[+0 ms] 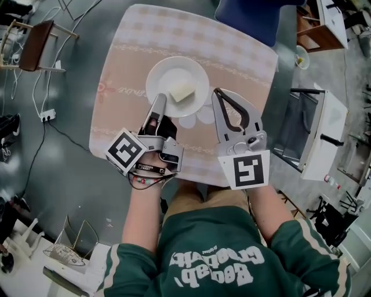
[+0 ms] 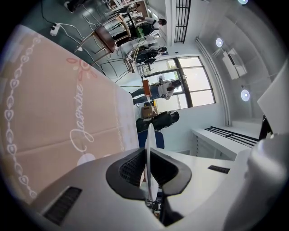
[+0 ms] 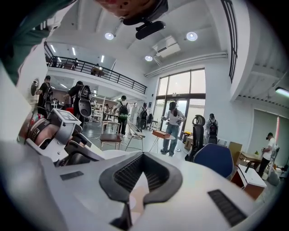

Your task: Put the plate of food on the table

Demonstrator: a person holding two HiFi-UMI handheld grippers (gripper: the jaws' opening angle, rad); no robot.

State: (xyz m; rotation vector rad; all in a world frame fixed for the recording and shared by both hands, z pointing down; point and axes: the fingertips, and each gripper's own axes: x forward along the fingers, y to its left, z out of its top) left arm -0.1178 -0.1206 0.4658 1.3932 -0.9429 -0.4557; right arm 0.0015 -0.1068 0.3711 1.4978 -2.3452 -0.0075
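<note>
A white plate (image 1: 165,78) with a pale block of food (image 1: 181,91) lies level over the middle of the table (image 1: 237,58), which has a pink cloth. I cannot tell whether the plate touches the cloth. My left gripper (image 1: 159,101) is shut on the plate's near rim. In the left gripper view the plate (image 2: 149,149) shows edge-on as a thin white line, and the left gripper (image 2: 149,180) has its black pads pressed on it. My right gripper (image 1: 216,93) hangs just right of the plate, shut and empty. In its own view the right gripper (image 3: 135,194) holds nothing.
A blue chair (image 1: 249,17) stands at the table's far side. A wooden chair (image 1: 35,37) and a power strip (image 1: 47,115) are on the floor at the left. A white cabinet (image 1: 324,133) stands to the right, and a wire rack (image 1: 69,243) at the lower left.
</note>
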